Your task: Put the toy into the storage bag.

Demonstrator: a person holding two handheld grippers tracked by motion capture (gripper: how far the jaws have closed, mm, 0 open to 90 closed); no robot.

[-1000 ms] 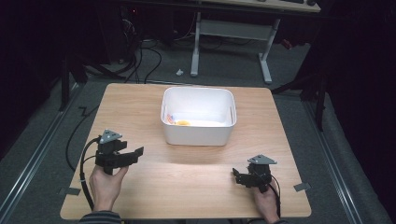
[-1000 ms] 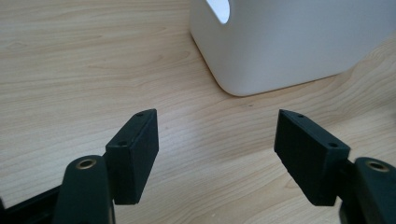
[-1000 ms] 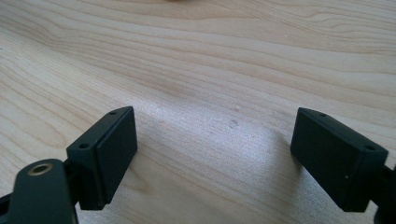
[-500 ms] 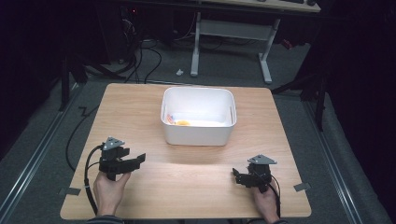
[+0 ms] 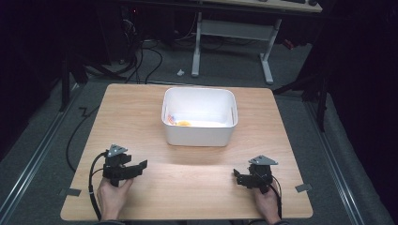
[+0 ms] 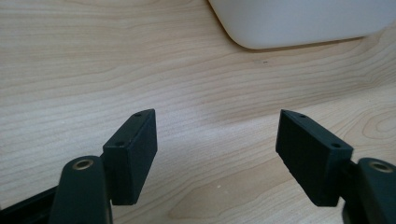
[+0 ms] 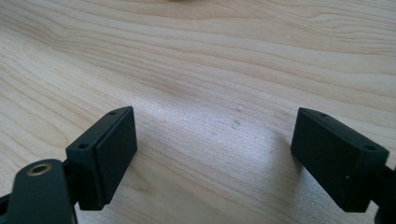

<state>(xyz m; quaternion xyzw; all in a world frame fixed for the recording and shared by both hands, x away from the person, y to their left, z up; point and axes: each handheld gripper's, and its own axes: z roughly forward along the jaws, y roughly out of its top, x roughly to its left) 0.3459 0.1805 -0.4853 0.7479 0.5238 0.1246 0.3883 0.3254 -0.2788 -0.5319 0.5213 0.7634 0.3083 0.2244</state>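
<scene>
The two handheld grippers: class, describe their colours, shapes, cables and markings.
Both the left gripper and right gripper are black, each topped by a grey three-cornered plate and trailing a black cable. The jaws are flat rectangular blocks with small screw holes.

Your wooden table [image 5: 141, 112], one tub on it.
You have a white plastic tub [image 5: 199, 136] standing just behind its middle.

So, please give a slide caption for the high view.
Two open hand-held grippers, left and right, rest on a wooden table before a white tub.
</scene>
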